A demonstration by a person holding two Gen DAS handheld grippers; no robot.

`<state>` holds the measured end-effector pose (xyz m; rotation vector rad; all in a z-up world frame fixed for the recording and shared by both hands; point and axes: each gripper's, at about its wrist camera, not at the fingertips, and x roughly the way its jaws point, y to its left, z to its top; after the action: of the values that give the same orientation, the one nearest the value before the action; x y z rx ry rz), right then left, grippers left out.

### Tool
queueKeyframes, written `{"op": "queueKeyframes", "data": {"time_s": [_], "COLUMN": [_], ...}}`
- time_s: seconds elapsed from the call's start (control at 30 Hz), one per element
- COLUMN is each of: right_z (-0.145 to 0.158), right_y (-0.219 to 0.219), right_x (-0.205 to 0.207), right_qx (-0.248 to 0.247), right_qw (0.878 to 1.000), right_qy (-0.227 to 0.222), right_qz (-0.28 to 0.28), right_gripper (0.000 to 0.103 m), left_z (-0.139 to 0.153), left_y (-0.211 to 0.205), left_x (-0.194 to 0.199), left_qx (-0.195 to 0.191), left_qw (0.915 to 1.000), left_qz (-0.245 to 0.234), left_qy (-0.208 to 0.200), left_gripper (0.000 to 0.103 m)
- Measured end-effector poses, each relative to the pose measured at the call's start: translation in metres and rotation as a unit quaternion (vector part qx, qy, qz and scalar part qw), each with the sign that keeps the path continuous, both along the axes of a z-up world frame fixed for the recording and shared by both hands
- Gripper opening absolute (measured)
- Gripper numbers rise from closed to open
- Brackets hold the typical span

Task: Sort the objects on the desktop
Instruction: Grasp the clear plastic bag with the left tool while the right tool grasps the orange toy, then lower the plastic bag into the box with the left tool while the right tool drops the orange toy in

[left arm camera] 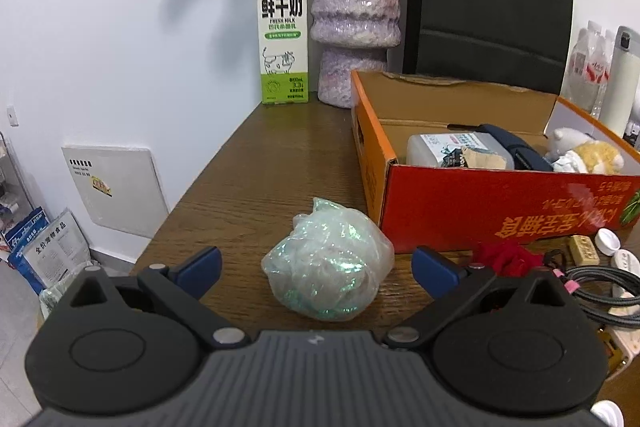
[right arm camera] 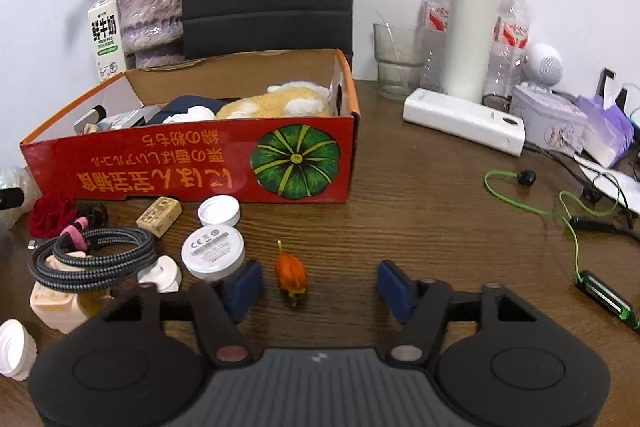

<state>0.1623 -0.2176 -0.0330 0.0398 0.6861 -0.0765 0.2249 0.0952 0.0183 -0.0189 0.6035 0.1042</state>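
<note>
Bag (left arm camera: 328,263) lies mid-frame between the wide-spread, empty left gripper (left arm camera: 320,267); box (left arm camera: 500,203) right. Right gripper (right arm camera: 320,283), also spread and empty, flanks orange pod (right arm camera: 291,273).

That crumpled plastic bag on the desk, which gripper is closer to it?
Left. The left gripper is open around the plastic bag; the right gripper hovers open by a small orange thing.

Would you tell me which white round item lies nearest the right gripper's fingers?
The white disc with the grey label, touching the right gripper's finger; the bottle cap lies farther.
</note>
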Motion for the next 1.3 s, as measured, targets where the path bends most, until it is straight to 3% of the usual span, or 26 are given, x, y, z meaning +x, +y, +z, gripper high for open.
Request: {"op": "queueKeyframes", "data": {"time_s": [0.13,0.2,0.3,0.43,0.53,0.8,0.97,1.17,1.3], "right_z": [0.000,0.000,0.000,0.001,0.002,0.029,0.058,0.076,0.070], "right_y": [0.003,0.003,0.004,0.007,0.008,0.008,0.023,0.055,0.068], "right_x": [0.000,0.000,-0.001,-0.003,-0.005,-0.019,0.000,0.042,0.072], "right_qx": [-0.001,0.001,0.003,0.001,0.002,0.021,0.044,0.070,0.075], "right_qw": [1.000,1.000,1.000,1.000,1.000,0.996,0.990,0.982,0.982], "right_qy": [-0.005,-0.008,-0.011,-0.013,-0.019,-0.081,-0.130,-0.162,-0.157], "right_qz": [0.008,0.012,0.018,0.023,0.025,0.025,0.044,0.070,0.075], "right_gripper": [0.042,0.028,0.015,0.014,0.013,0.013,0.013,0.013,0.013], "left_z": [-0.004,-0.006,-0.006,-0.003,0.000,0.037,0.067,0.066,0.056], "left_y": [0.002,0.003,0.006,0.010,0.013,0.010,-0.015,-0.054,-0.065], "left_x": [0.010,0.012,0.010,0.006,0.001,-0.030,-0.016,0.021,0.043], "left_qx": [-0.016,-0.019,-0.034,-0.039,-0.058,-0.080,-0.093,-0.116,-0.107], "left_qw": [0.9998,0.9997,0.9993,0.9992,0.9983,0.9941,0.9898,0.9863,0.9881], "left_qz": [-0.002,-0.002,-0.004,0.001,-0.004,-0.013,-0.043,-0.058,-0.068], "left_qy": [0.009,0.013,0.014,0.009,0.004,-0.072,-0.099,-0.102,-0.087], "left_gripper": [0.103,0.102,0.093,0.056,0.046,0.044,0.044,0.045,0.045]}}
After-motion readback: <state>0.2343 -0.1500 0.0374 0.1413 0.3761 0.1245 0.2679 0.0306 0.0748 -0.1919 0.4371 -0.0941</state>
